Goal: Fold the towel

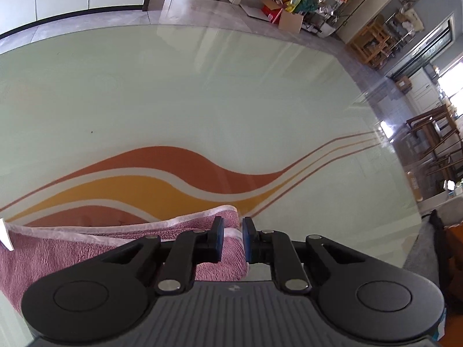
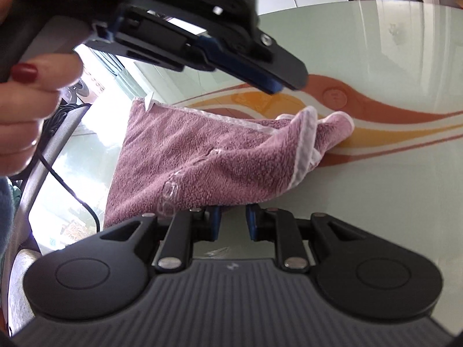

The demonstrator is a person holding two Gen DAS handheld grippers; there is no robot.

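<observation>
While the pink towel [image 2: 202, 162] is lying bunched on the worktop [image 1: 202, 86], its white tag [image 1: 5, 234] at left frame edge is showing no legible writing; the left hand-held gripper [image 1: 233, 238] is clamping the towel corner, and the right hand-held gripper [image 2: 233, 222] is pinching the towel's near edge.

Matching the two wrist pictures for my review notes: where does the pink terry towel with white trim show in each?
Left wrist view: pink terry towel lies lower left, running behind the left gripper.
Right wrist view: it fills the centre, bunched at its right end.
Shared landmark: the orange and yellow wave pattern on the glass table.
</observation>
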